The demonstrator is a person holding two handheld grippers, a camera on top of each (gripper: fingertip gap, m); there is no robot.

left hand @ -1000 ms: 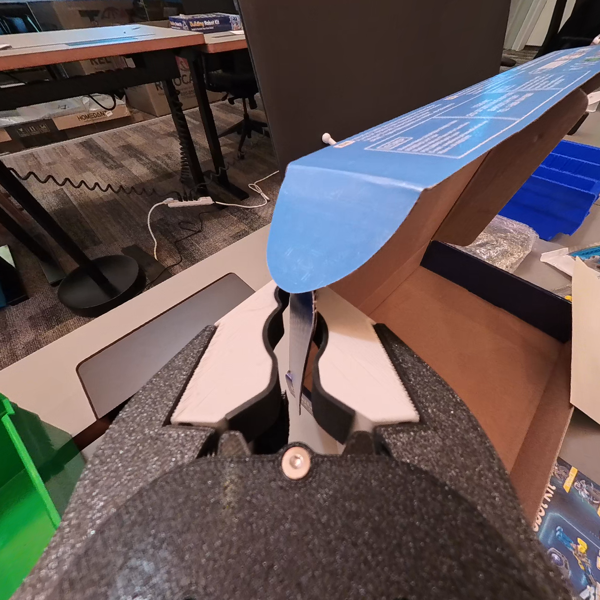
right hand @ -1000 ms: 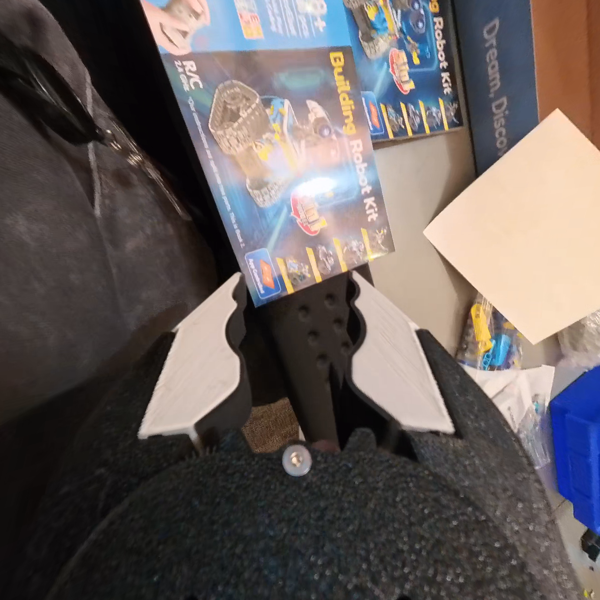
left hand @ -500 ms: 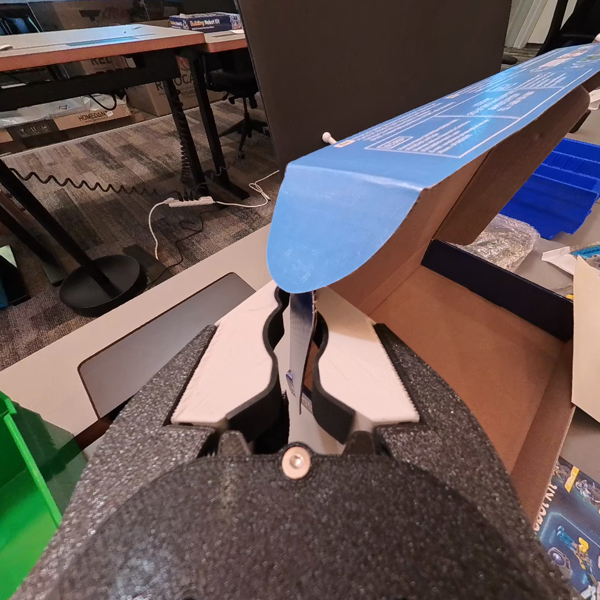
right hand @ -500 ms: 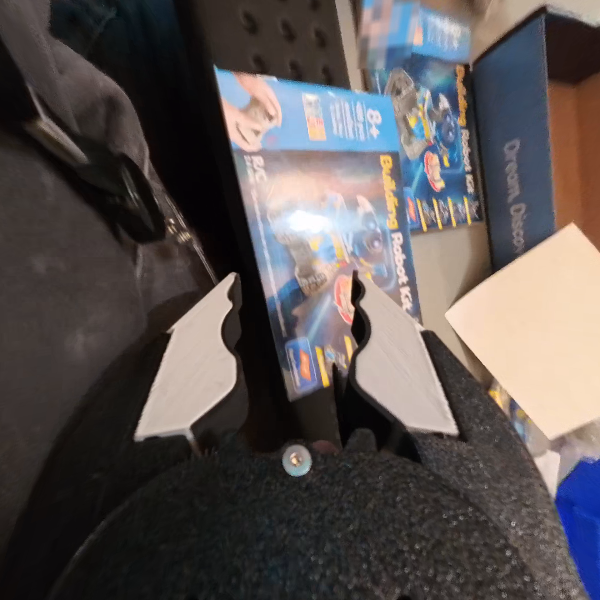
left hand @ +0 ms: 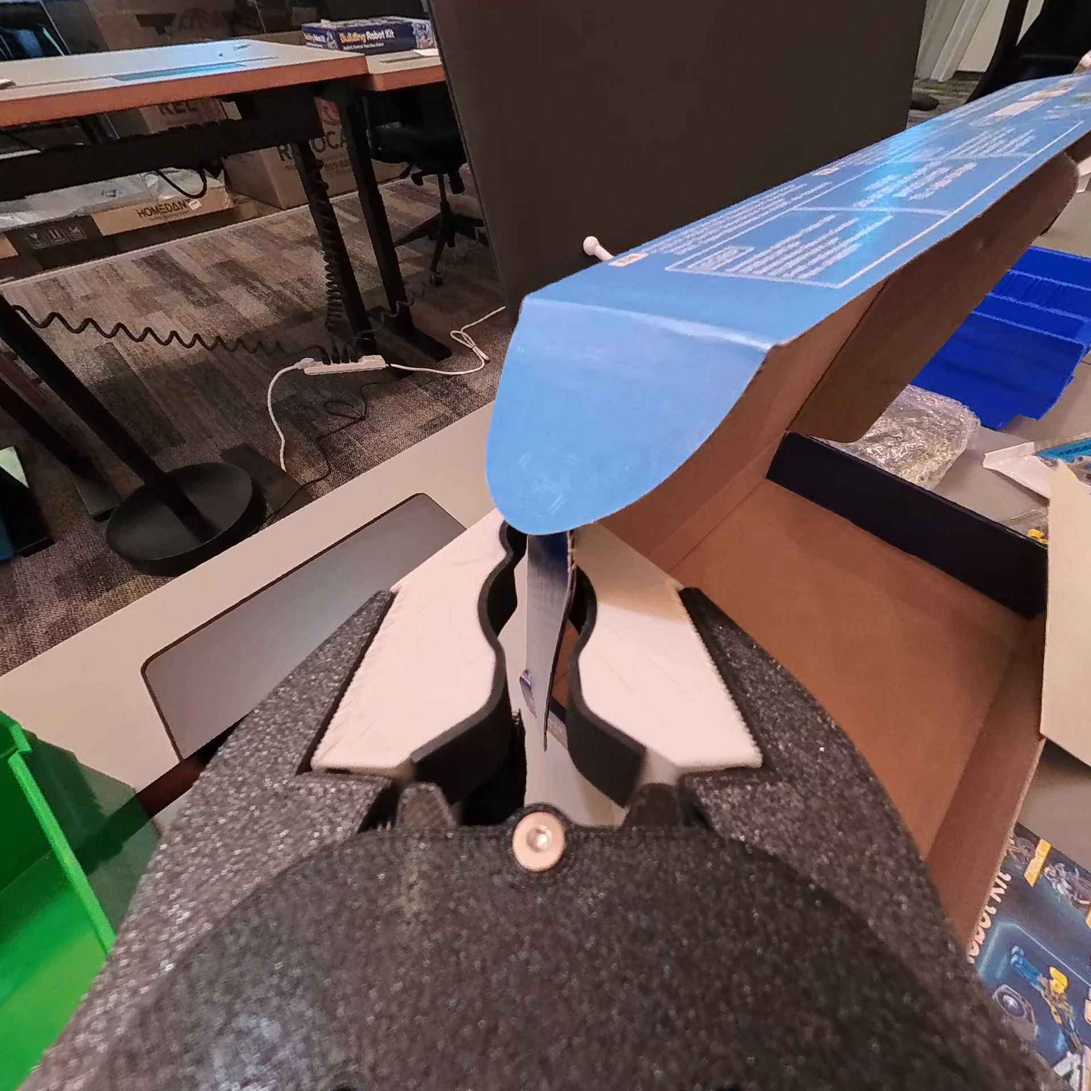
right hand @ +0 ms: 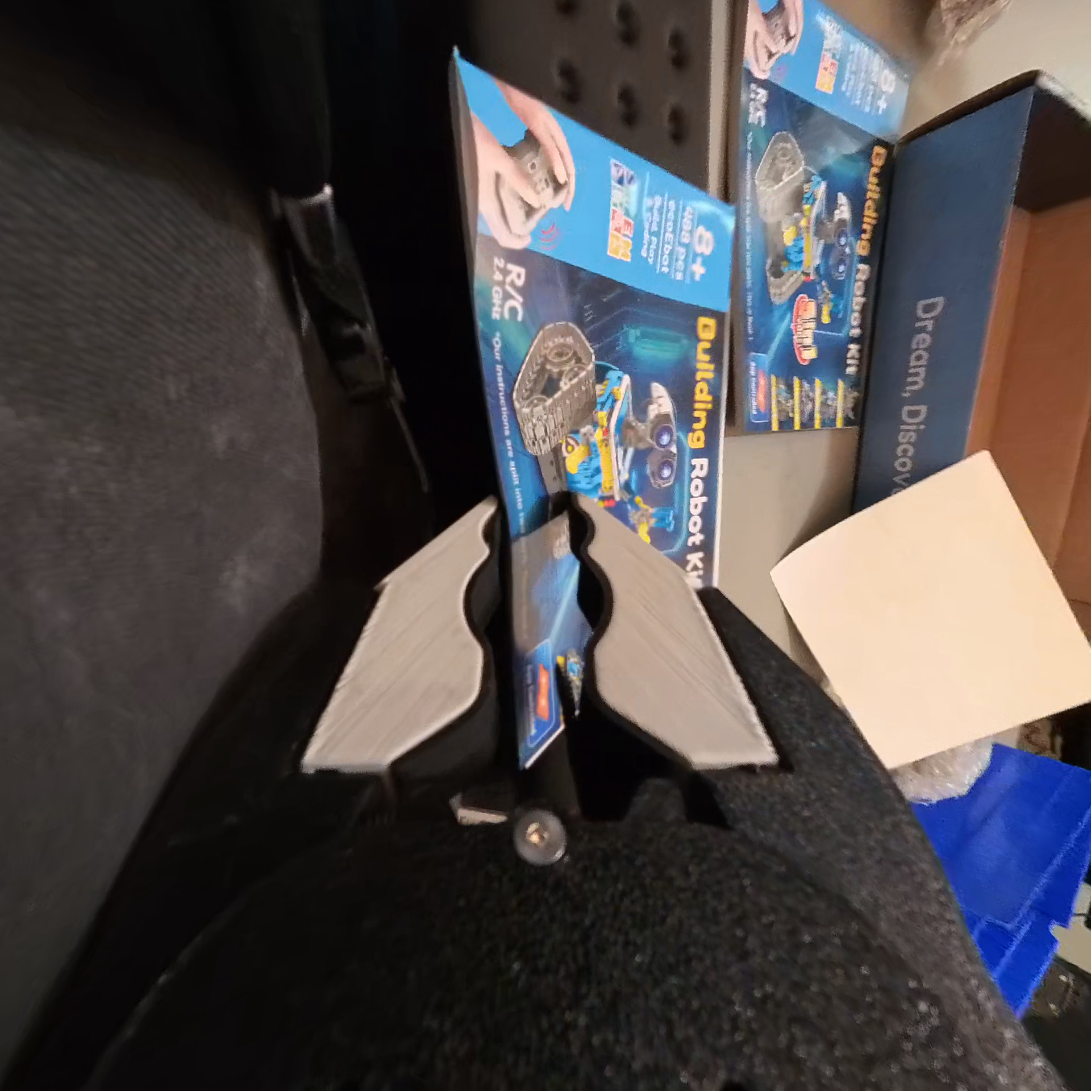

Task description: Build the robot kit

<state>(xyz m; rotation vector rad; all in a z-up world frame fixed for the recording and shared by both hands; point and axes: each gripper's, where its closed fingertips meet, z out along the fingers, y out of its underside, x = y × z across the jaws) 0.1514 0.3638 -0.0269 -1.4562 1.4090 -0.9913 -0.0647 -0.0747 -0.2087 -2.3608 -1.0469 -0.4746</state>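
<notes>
In the left wrist view my left gripper (left hand: 546, 567) is shut on a thin blue side flap (left hand: 546, 620) of an open cardboard box (left hand: 826, 649). The box has a brown inside, and its blue printed lid (left hand: 767, 265) stands raised above the fingers. In the right wrist view my right gripper (right hand: 534, 513) is shut on the lower edge of a blue printed booklet (right hand: 590, 295) with a toy robot picture and holds it upright. Behind the booklet lies a box face with the same picture (right hand: 809, 236), next to a dark blue box wall (right hand: 933, 324).
A green bin (left hand: 35, 885) is at the lower left, with a blue bin (left hand: 1015, 342) and a bag of parts (left hand: 909, 431) at the right. A cream card (right hand: 921, 608) lies over the box edge. Dark clothing (right hand: 147, 472) fills the left. Beyond the table edge are desks and floor cables. Across from one pair of fingers to the other is roughly 50 centimetres. To reach the cream card (right hand: 921, 608) in a straight line is about 25 centimetres for my right fingers, about 35 centimetres for my left.
The booklet has slid down between my right gripper's fingers and they have closed on it. My left gripper still holds the box flap and has not moved.
</notes>
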